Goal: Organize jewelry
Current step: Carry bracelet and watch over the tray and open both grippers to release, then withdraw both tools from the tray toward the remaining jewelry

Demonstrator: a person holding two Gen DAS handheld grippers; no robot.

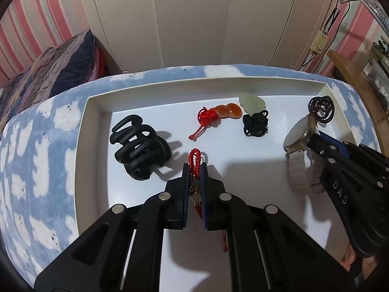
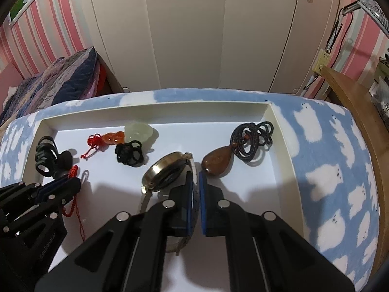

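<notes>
— While the white tray sits on the blue cloud-print blanket, what do we record for the left gripper?

— We find its fingers pinching the red bracelet: the braided loop sticks out past the tips, the beads sit between the pads, and the loose cord hangs below, over the tray floor.

— And the right gripper?

— We note its fingers pressed on the strap of the watch. The watch face tilts up to the left of the tips, and the pale band curves down under the left finger.

— What else do we log in the tray?

— The black hair claw lies at the left, near the bracelet. Toward the back, the orange pendant on a red knot touches the pale green pendant, whose black cord is bunched just in front. The brown pendant with its dark coiled cord rests at the right wall, just beyond the right gripper's tips.
</notes>
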